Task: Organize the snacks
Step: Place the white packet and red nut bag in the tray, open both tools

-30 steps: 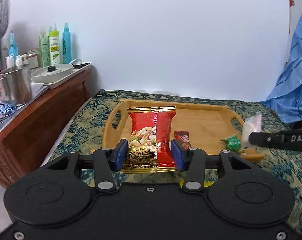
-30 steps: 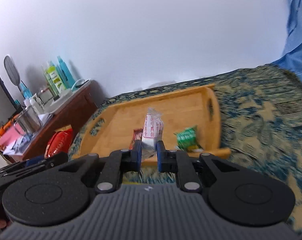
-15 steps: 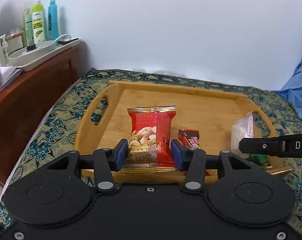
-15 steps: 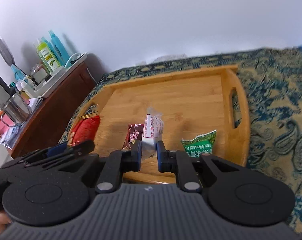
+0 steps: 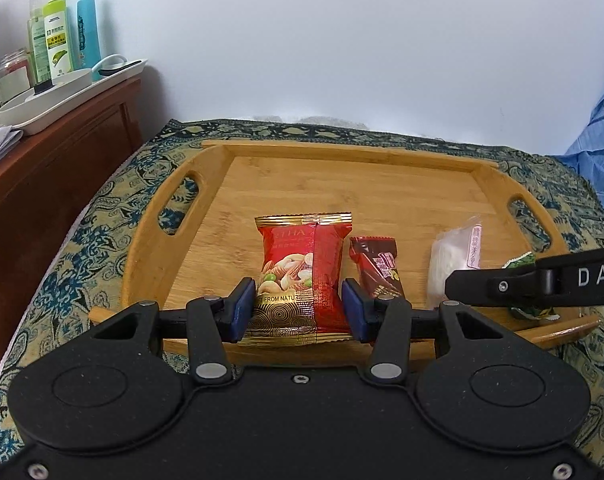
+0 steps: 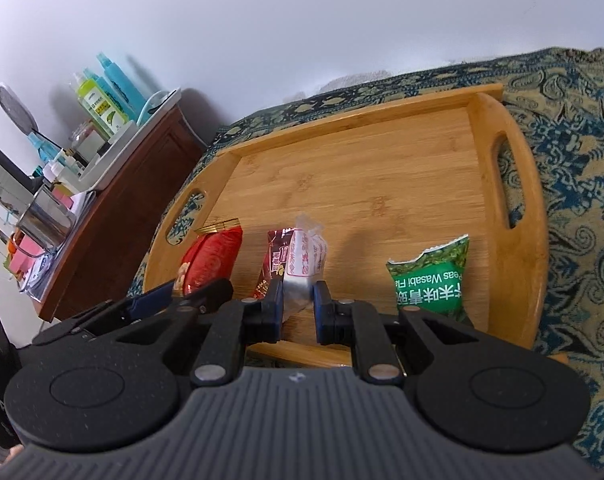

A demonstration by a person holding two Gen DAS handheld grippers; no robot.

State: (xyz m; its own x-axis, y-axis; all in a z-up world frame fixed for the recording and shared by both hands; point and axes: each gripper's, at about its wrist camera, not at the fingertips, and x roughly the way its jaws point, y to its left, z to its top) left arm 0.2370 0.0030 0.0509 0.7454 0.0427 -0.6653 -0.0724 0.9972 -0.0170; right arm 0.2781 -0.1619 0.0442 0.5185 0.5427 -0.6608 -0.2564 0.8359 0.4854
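My left gripper [image 5: 300,304] is shut on a red nut packet [image 5: 302,272], held over the near part of a wooden tray [image 5: 341,184]. My right gripper [image 6: 296,302] is shut on a clear white snack packet [image 6: 303,264], also over the tray's near edge; that packet shows in the left wrist view [image 5: 455,264] too. A dark brown candy bar [image 5: 375,268] lies on the tray between the two packets. A green wasabi pea packet [image 6: 431,272] lies on the tray at the near right.
The tray [image 6: 361,176] sits on a blue and gold patterned cloth [image 6: 573,168]. A wooden cabinet [image 5: 50,168] stands to the left with a white tray of bottles [image 5: 66,44]. Blue fabric [image 5: 601,136] hangs at the right.
Both grippers have moved forward over the tray with their packets still gripped. The tray now fills more of both views.
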